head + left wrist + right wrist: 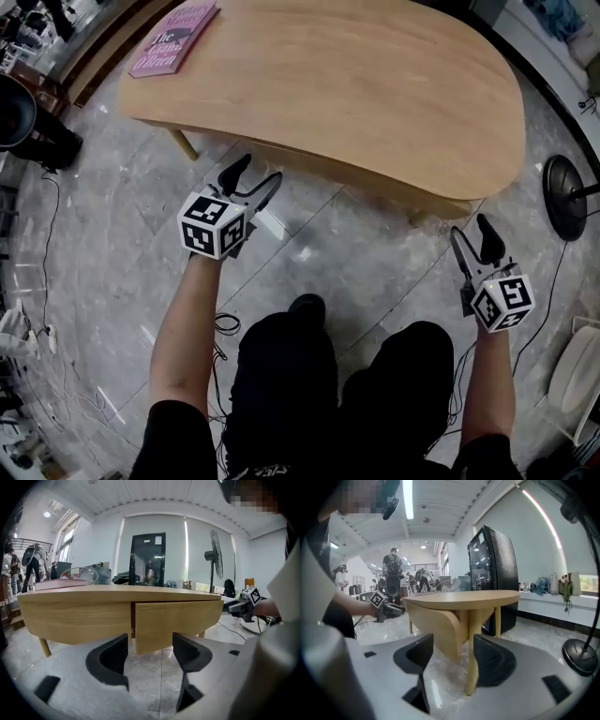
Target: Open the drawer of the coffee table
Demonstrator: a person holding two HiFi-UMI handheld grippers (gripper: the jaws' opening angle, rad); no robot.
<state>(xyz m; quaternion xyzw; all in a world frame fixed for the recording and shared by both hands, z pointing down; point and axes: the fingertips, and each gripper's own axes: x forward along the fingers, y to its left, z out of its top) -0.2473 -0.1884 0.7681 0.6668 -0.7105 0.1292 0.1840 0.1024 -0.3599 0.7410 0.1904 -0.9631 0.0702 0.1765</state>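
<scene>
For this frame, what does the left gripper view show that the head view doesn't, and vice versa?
Only the left gripper view: the drawer front face-on, with a dark gap at its left edge, plus a black glass-door cabinet and a standing fan behind.

Only the head view: the tabletop from above, the book with its pink cover, and the person's legs.

Both: the coffee table, the left gripper with its fingers apart and nothing between them, and the right gripper near the table's right end.
</scene>
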